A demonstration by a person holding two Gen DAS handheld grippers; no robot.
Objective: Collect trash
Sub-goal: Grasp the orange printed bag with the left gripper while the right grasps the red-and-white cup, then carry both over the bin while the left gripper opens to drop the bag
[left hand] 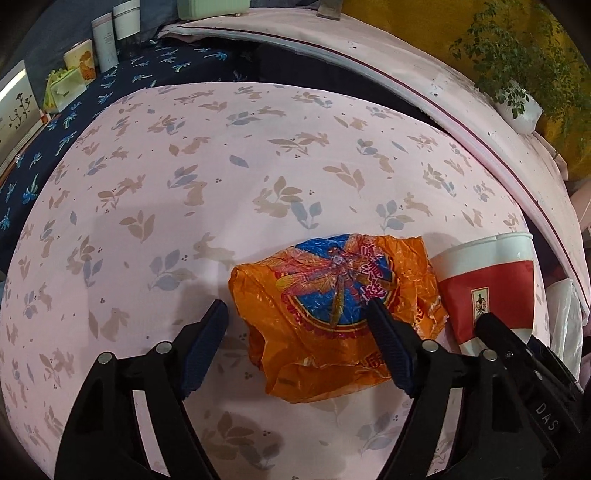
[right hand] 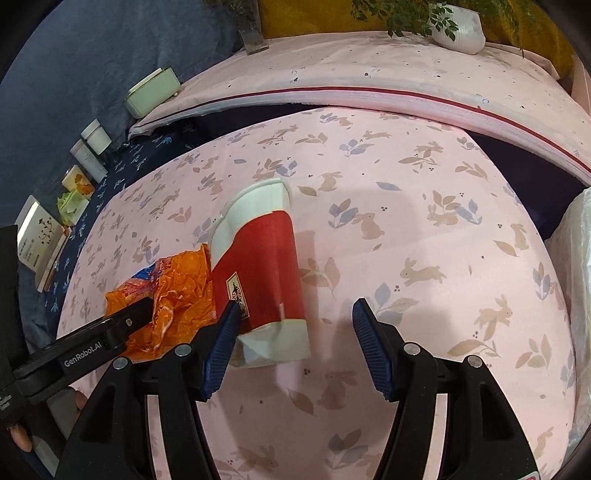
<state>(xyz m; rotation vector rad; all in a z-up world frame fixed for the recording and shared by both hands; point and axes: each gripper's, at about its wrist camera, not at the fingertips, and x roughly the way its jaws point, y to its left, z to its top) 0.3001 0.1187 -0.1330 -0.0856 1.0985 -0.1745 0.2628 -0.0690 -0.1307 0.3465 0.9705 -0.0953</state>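
Note:
A crumpled orange plastic wrapper [left hand: 332, 310] with a blue and red print lies on the pink rabbit-print cloth [left hand: 184, 184]. My left gripper [left hand: 297, 314] is open just above it, its right finger over the wrapper. A flattened red and white paper cup [left hand: 491, 284] lies on its side right of the wrapper, touching it. In the right wrist view the cup [right hand: 266, 266] lies ahead, the wrapper [right hand: 177, 291] to its left. My right gripper [right hand: 293, 314] is open, its left finger over the cup's base end. The left gripper [right hand: 129, 321] shows there over the wrapper.
A white plastic bag [right hand: 576, 280] sits at the right edge. A raised pink shelf [right hand: 369, 74] with a potted plant [right hand: 458, 26] runs behind. Jars [left hand: 107, 40], a green box [right hand: 151, 94] and books [right hand: 40, 236] stand on dark blue cloth at the left.

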